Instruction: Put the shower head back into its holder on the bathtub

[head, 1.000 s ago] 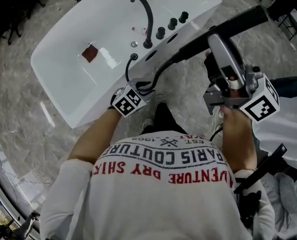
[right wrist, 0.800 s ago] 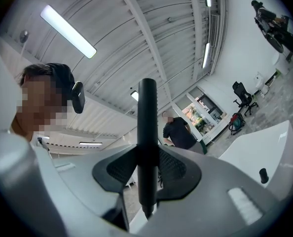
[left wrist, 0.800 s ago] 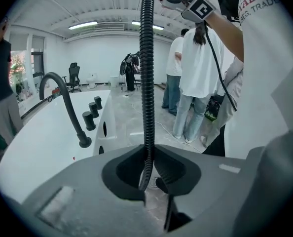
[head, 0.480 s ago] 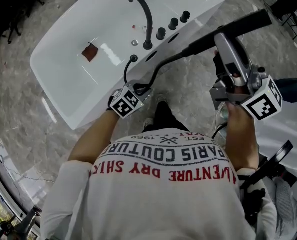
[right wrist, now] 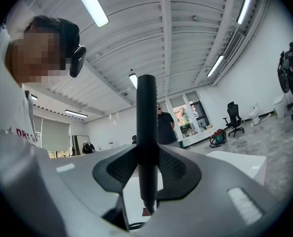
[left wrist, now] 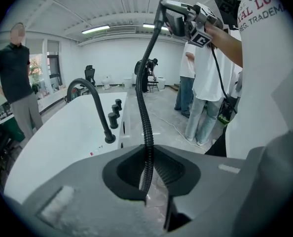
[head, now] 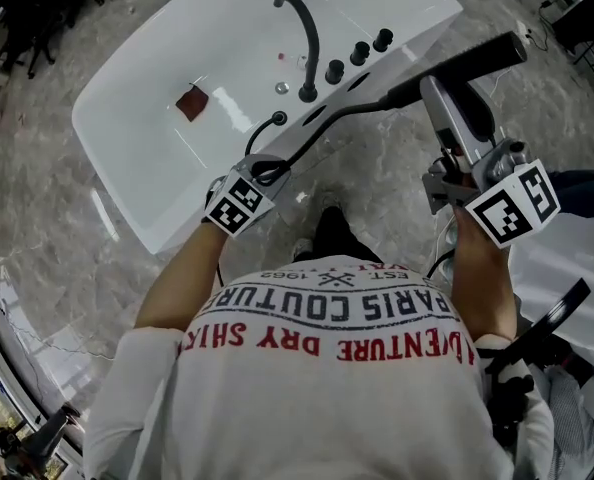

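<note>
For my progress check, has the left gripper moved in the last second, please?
Yes. The left gripper, jaws just closing on the hose, shifted left along the bathtub rim, away from the faucet.

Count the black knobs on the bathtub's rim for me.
3 knobs, in a row on the bathtub rim beside the black spout: one nearest its base, one in the middle, one farthest off. None looks hidden.

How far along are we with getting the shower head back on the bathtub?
Done: right gripper grips the shower head, held up off the bathtub. In hand: left gripper has just been closing its jaws on the hose between them. Left: seating the head back on the tub.
</note>
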{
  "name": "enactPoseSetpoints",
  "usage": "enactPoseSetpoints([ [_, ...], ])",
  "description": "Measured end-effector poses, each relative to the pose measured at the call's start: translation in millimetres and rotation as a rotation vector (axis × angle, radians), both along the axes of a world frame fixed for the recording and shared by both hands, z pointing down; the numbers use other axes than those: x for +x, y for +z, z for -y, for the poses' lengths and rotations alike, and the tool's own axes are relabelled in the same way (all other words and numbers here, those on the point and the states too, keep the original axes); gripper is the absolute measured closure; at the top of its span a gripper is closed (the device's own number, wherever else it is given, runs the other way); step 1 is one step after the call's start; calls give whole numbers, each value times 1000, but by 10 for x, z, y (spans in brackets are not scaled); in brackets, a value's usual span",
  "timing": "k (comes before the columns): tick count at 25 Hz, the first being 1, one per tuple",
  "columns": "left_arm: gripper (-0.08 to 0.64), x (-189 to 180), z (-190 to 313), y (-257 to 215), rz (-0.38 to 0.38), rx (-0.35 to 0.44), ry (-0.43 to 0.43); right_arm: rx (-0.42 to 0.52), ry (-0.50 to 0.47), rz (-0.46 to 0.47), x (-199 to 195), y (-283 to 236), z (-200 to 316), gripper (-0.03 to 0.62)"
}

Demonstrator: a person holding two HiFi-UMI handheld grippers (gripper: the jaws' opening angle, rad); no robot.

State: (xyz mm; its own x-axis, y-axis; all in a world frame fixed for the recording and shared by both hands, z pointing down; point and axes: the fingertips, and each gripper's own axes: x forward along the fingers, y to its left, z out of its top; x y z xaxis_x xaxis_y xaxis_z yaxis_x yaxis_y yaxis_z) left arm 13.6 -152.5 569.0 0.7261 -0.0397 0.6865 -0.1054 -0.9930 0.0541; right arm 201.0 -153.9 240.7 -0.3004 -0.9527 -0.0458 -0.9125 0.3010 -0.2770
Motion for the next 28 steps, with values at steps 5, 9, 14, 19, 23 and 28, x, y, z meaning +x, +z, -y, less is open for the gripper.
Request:
enactPoseSetpoints([
  [5,503,-213,133,-222,-28,61,-58,6,14,-5,-46,74,-194,463],
  [9,506,-298,372,-519,-65,108,-108,-17,29,-21,-40,94,-181,465],
  [14,508,-335,657,-996,-124,181,-156,-27,36,-37,-81,41,-191,465],
  [19,508,-274,921,-1428,-191,250,-196,-21,39,-34,-91,1,-197,463],
  [23,508,-181,1090,-1663,-240,276,-218,-25,42,-21,-78,13,-198,463],
  [28,508,-17,1216,-1792,-279,287,-217,-33,55,-15,-43,66,-199,463],
])
